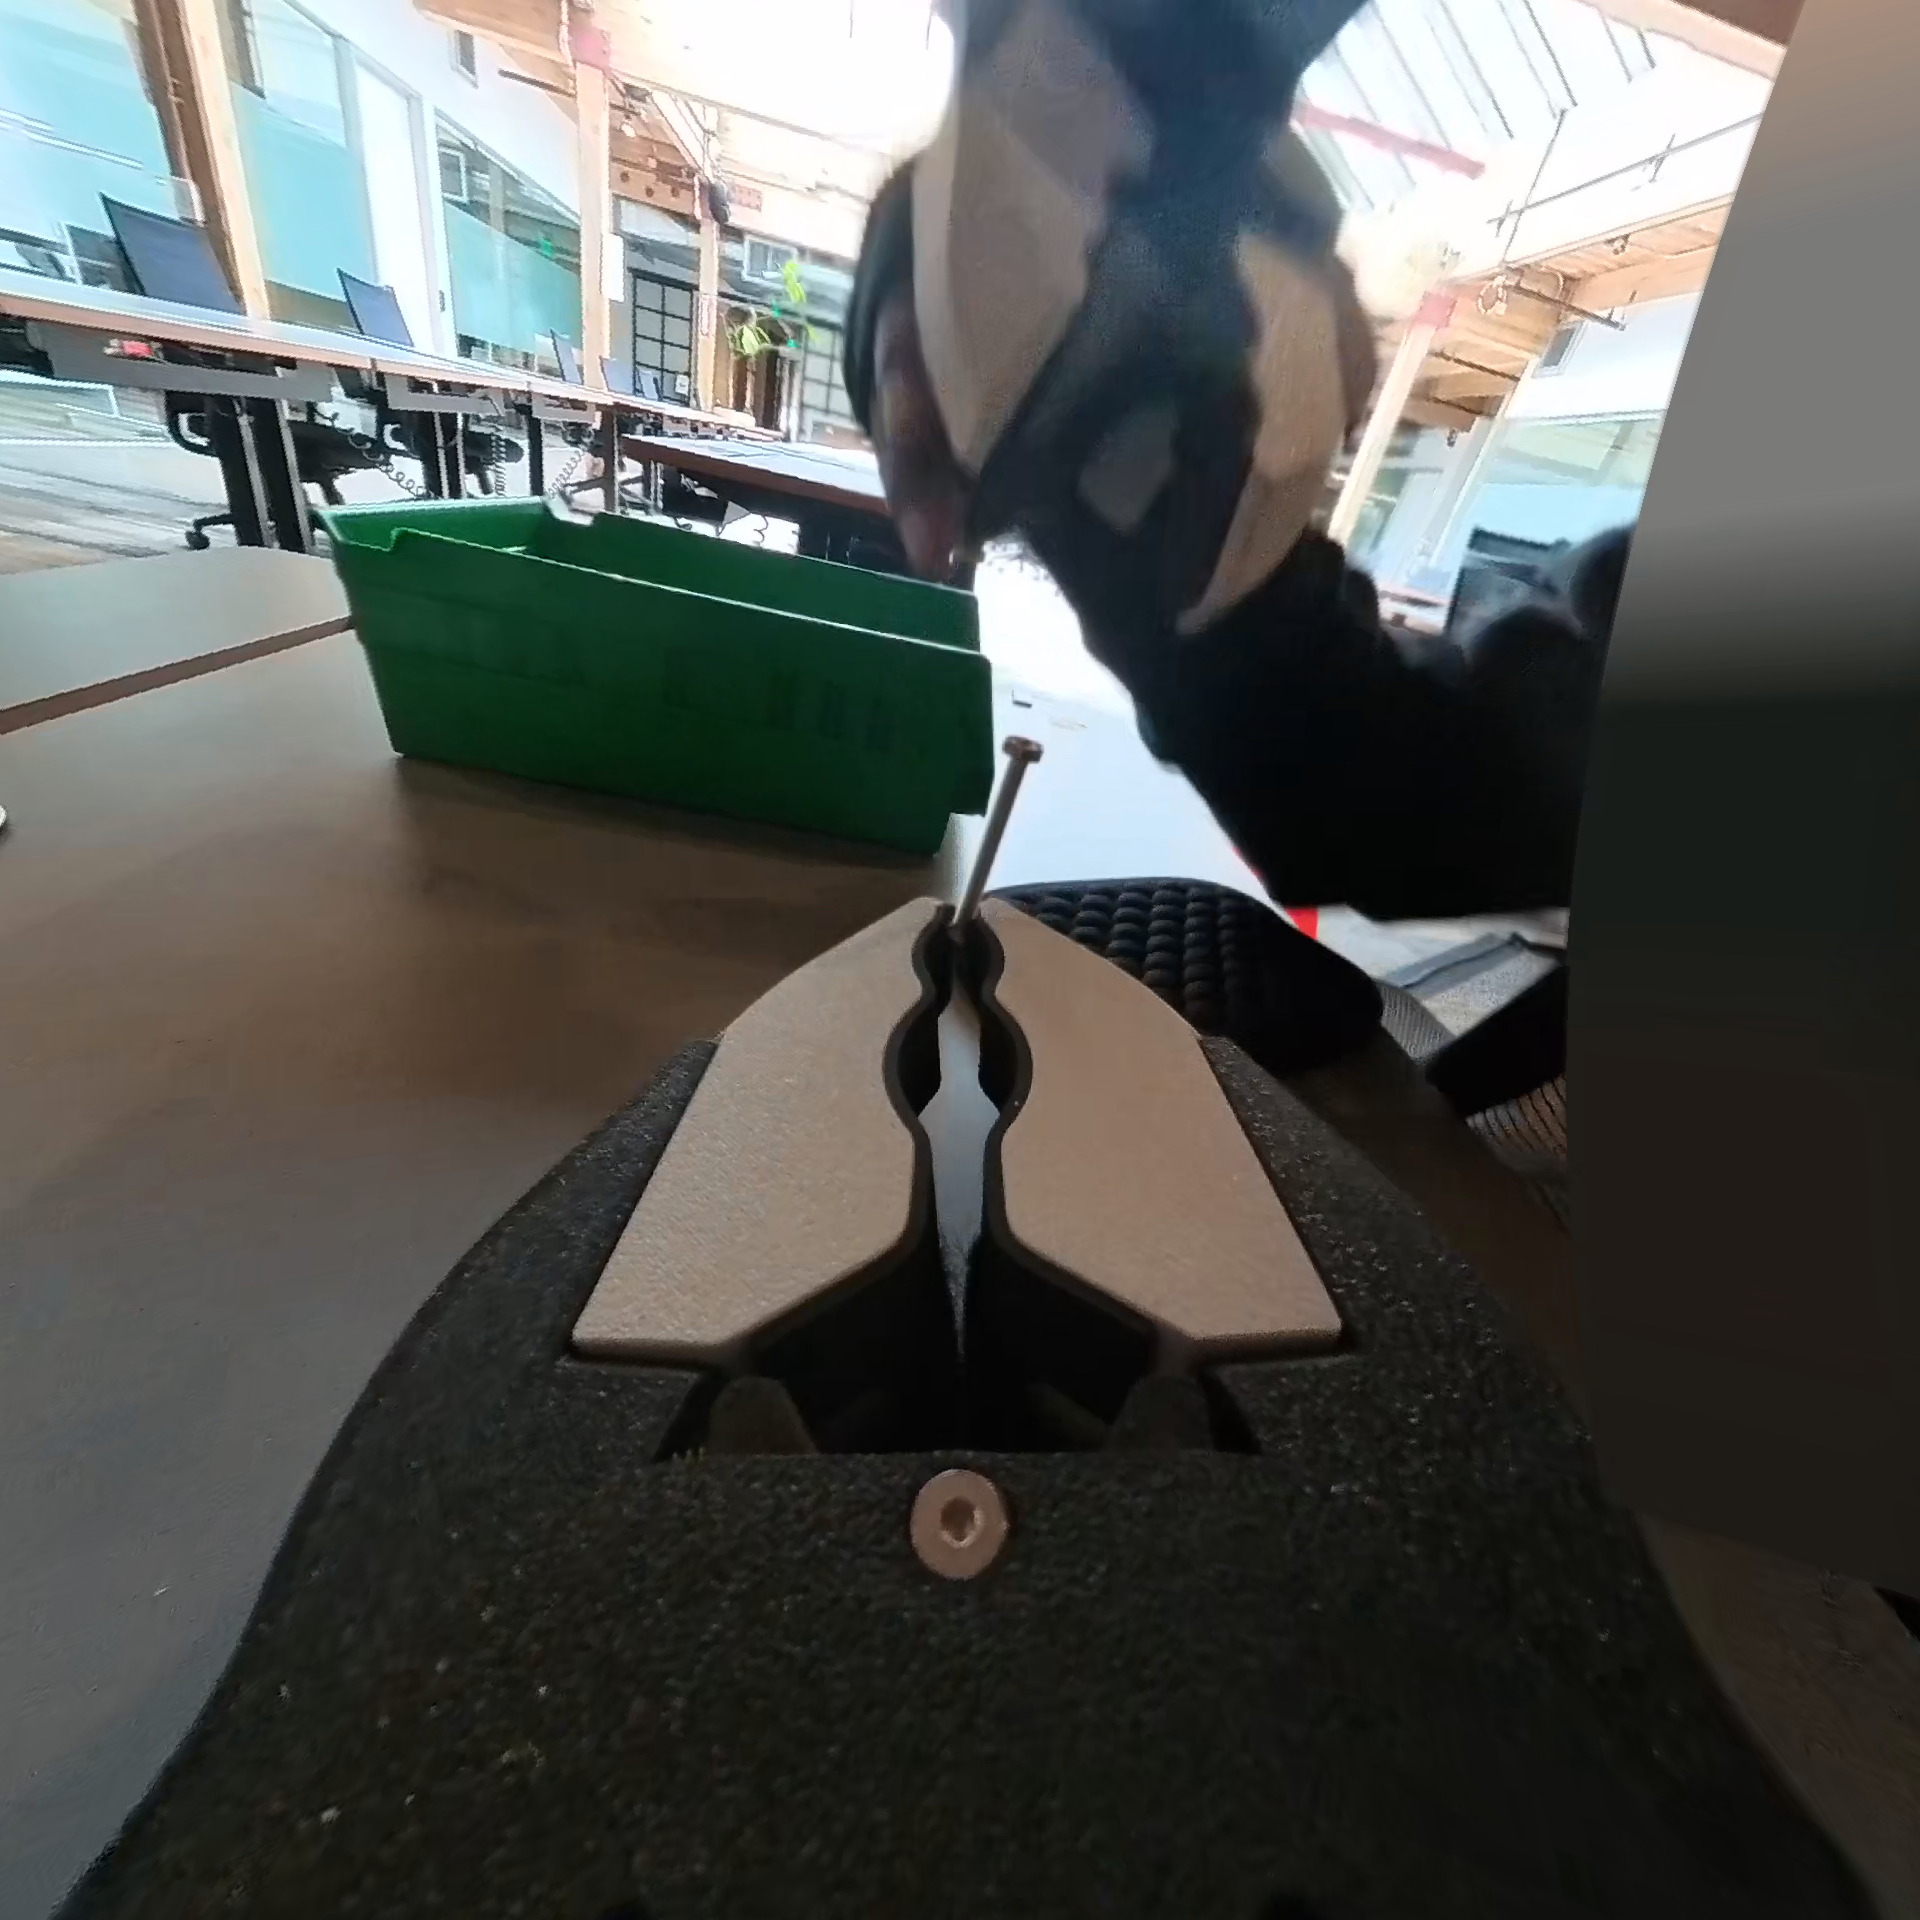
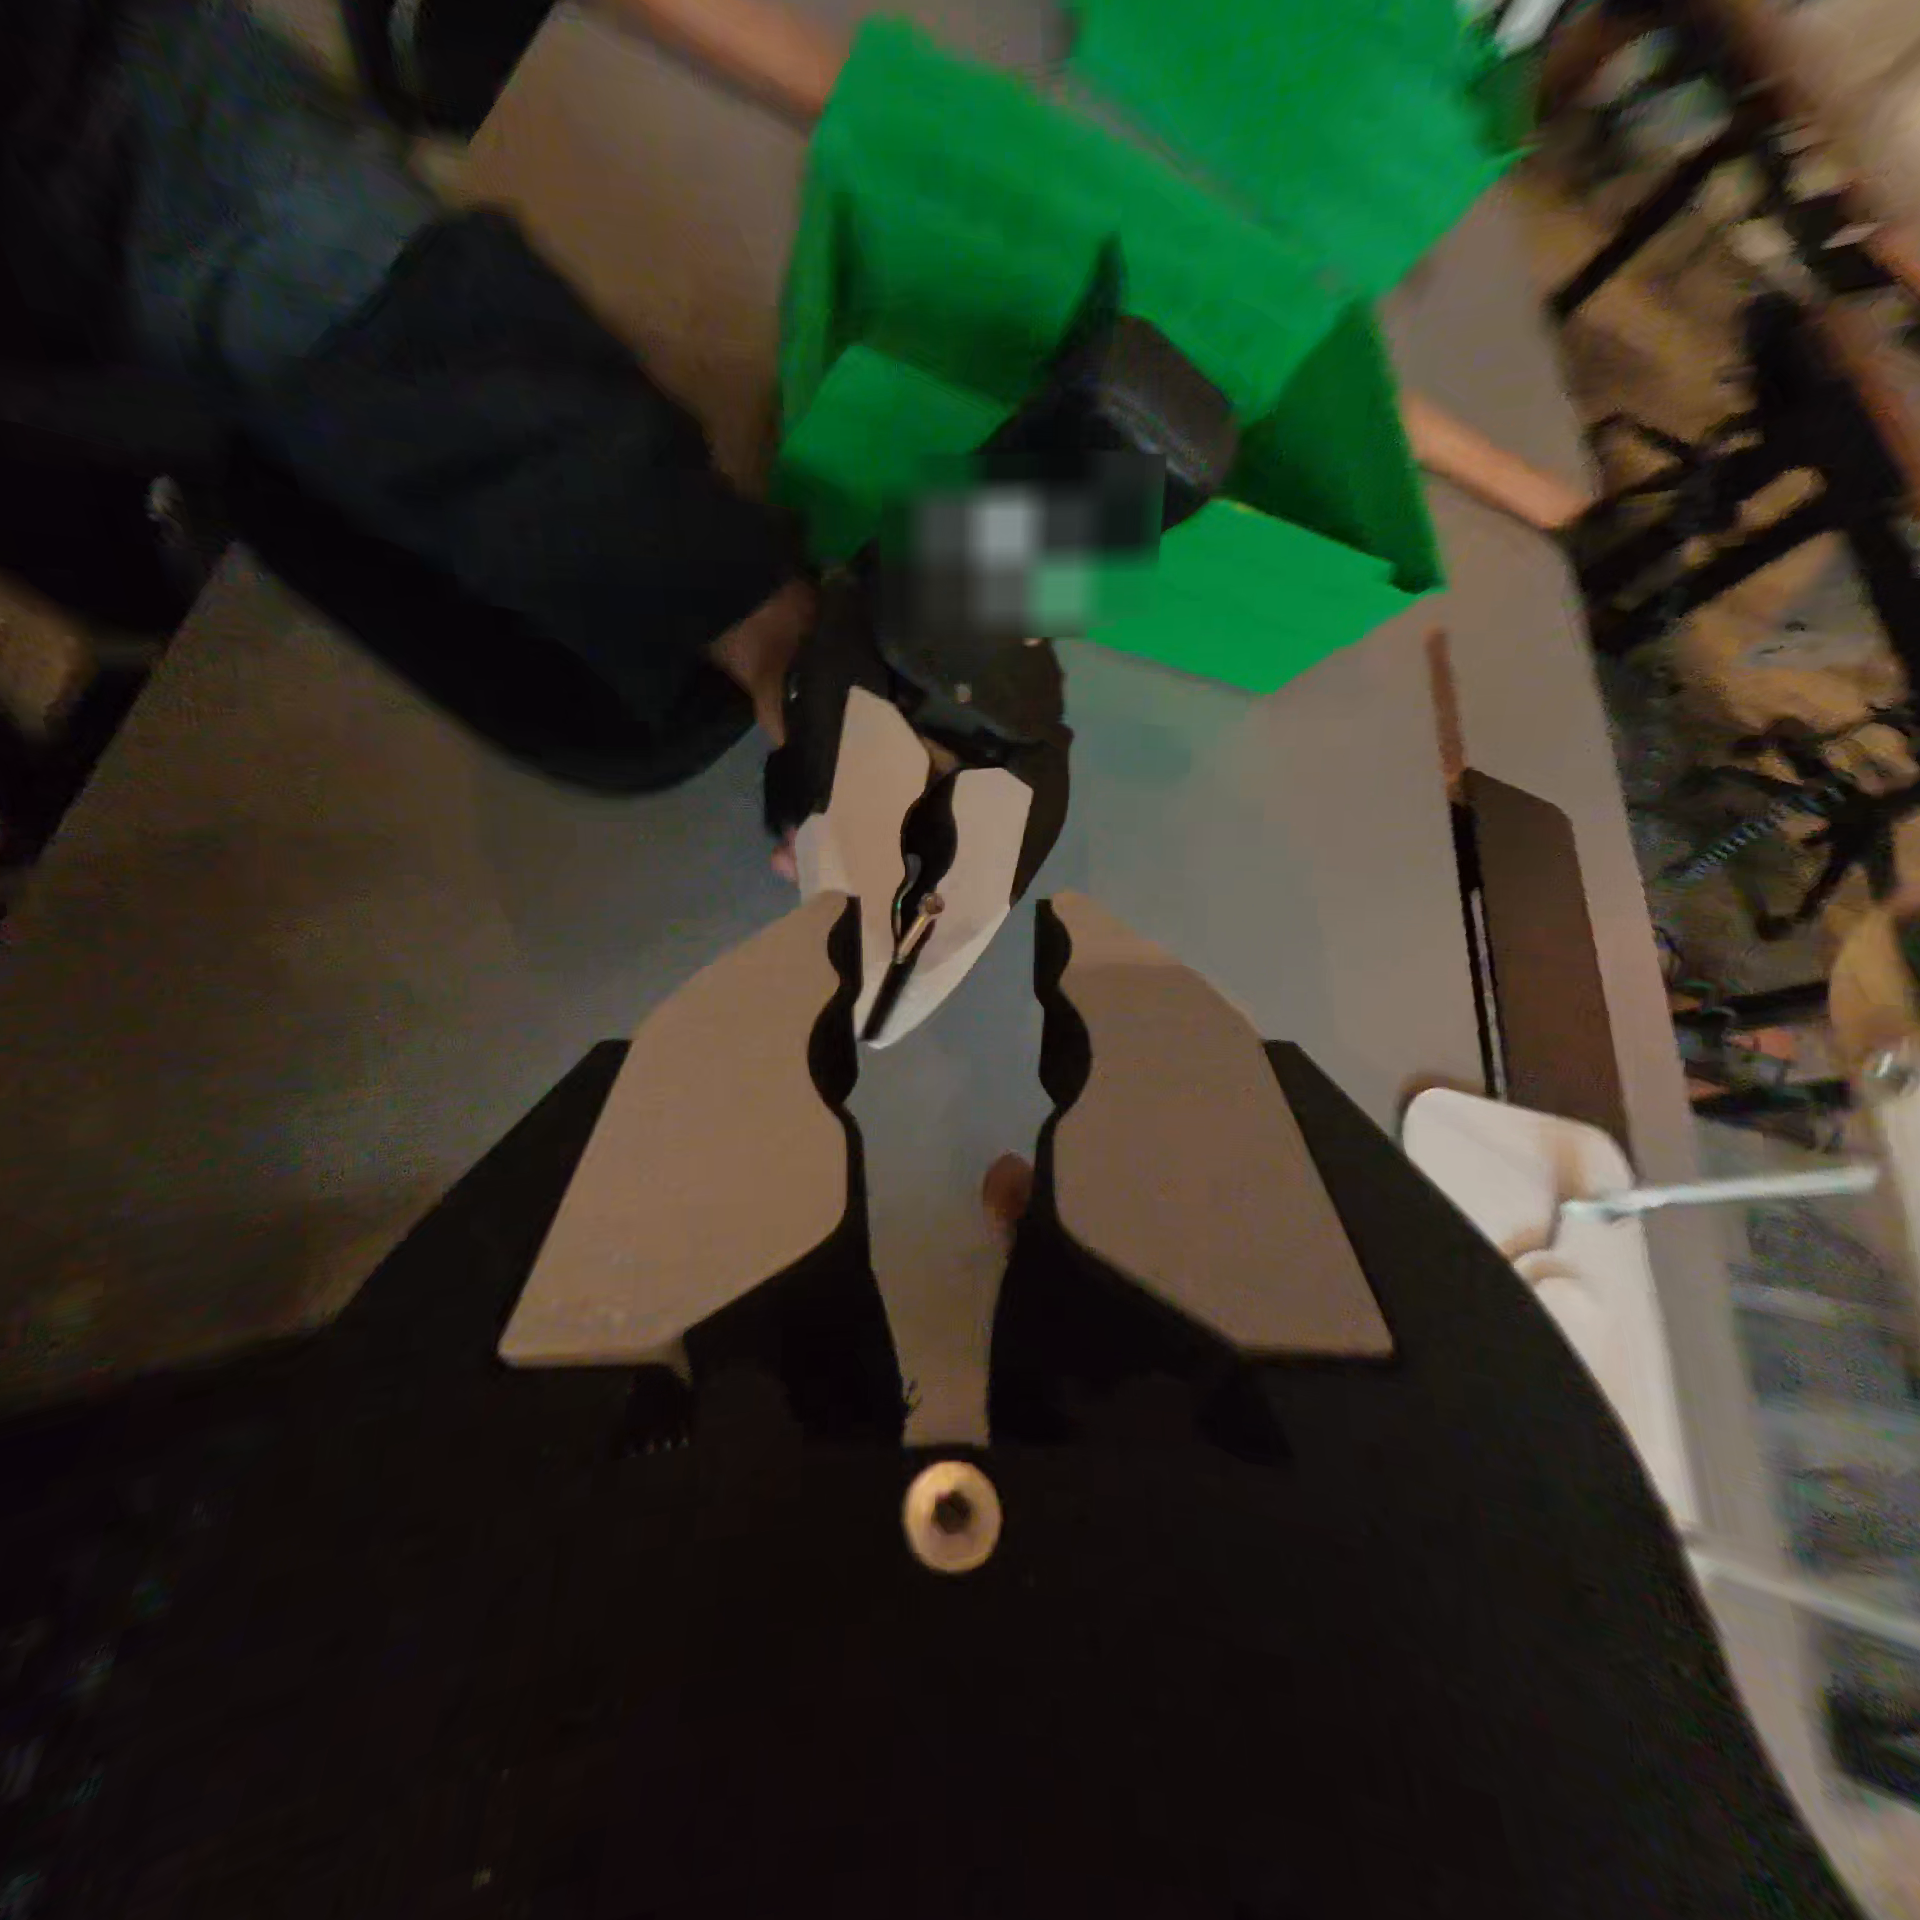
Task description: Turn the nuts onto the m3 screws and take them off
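Note:
My left gripper [image 1: 961, 920] is shut on the lower end of a thin metal screw [image 1: 992, 831], which stands up tilted slightly to the right. The screw's top end carries a small brownish piece [image 1: 1021, 746]; I cannot tell whether it is the head or a nut. My right gripper [image 2: 948, 909] is open and empty, looking down on the left gripper [image 2: 935, 831] and its screw [image 2: 914, 930] from just above. In the left wrist view the right gripper [image 1: 1122, 343] shows blurred, up high above the screw.
A green bin [image 1: 665, 665] stands on the dark table [image 1: 260, 987] behind the screw; it also shows in the right wrist view [image 2: 1039, 260]. A black mesh chair back [image 1: 1195, 935] is at the table edge. A dark flat board [image 2: 1538, 935] and a white object [image 2: 1507, 1174] lie to the right.

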